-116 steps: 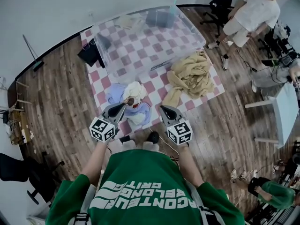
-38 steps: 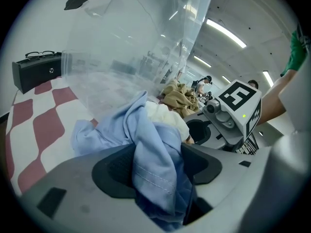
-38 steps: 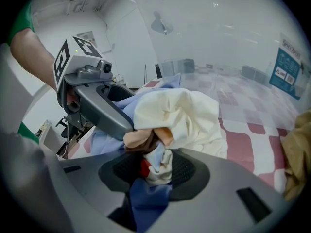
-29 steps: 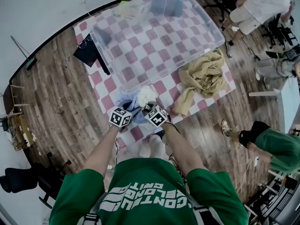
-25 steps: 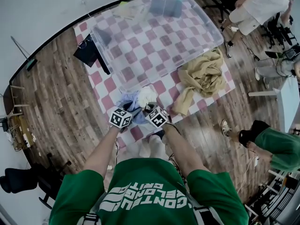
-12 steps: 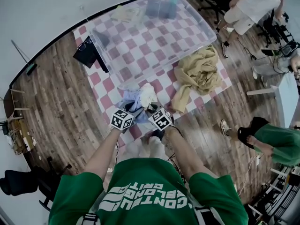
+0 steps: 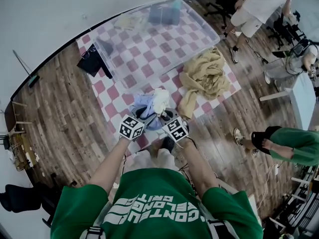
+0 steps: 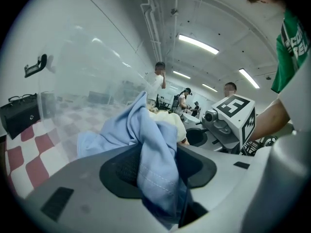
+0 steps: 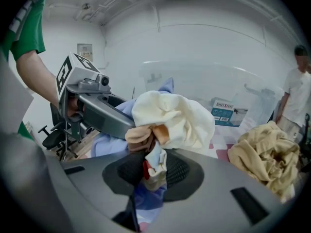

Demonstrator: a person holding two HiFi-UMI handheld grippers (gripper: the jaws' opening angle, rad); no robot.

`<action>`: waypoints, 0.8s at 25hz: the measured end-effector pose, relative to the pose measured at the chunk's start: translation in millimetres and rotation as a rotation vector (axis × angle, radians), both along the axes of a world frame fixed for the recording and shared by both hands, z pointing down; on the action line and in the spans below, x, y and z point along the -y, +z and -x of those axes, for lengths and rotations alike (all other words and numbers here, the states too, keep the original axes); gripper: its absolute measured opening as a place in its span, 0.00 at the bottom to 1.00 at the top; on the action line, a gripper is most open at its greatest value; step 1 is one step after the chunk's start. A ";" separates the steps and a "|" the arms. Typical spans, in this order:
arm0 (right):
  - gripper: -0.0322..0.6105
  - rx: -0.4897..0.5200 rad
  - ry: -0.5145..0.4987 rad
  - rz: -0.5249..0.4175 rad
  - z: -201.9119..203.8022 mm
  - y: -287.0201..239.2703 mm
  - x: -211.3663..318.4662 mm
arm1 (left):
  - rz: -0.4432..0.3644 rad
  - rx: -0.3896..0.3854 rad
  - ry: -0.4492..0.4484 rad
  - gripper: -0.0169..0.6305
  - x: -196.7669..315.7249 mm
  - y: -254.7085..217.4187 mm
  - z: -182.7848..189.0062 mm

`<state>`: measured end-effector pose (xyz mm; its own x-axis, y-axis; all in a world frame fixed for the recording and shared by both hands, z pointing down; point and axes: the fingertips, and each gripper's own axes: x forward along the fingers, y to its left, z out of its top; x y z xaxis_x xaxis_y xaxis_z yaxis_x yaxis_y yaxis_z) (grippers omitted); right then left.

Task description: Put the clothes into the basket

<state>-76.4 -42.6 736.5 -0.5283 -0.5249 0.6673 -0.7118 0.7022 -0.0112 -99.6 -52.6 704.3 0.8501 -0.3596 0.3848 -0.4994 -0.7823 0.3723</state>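
Note:
A bundle of clothes (image 7: 153, 107), light blue with a cream piece on top, hangs between my two grippers above the near edge of the checkered mat (image 7: 113, 97). My left gripper (image 7: 141, 115) is shut on the light blue cloth (image 8: 154, 165), which drapes down between its pads. My right gripper (image 7: 167, 115) is shut on a cream and multi-coloured piece (image 9: 179, 119) of the same bundle. The clear plastic basket (image 7: 106, 54) stands just beyond on the mat, with a few items at its far end. A tan garment (image 7: 204, 76) lies on the mat to the right.
A black bag (image 7: 91, 59) sits left of the basket. A person in white (image 7: 256, 6) stands at the far right, and another in green (image 7: 294, 146) is close on the right. Wooden floor surrounds the mat. Office chairs stand at the edges.
Both grippers keep their hold on the bundle and have drawn slightly back toward me and apart. The basket now sits farther up in the head view.

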 end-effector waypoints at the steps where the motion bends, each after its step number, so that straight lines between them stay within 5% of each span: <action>1: 0.19 0.004 0.009 -0.010 -4.1 -6.0 0.0 | -0.013 -0.004 0.007 0.32 0.0 -6.5 -4.1; 20: 0.19 0.026 0.169 -0.217 -79.6 -129.5 19.3 | -0.237 -0.049 0.134 0.31 15.1 -125.3 -81.3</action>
<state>3.3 -61.9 607.0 -0.4365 -0.7363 0.5170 -0.8203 0.5617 0.1074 -18.3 -67.6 579.1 0.9118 -0.3174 0.2604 -0.3712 -0.9084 0.1926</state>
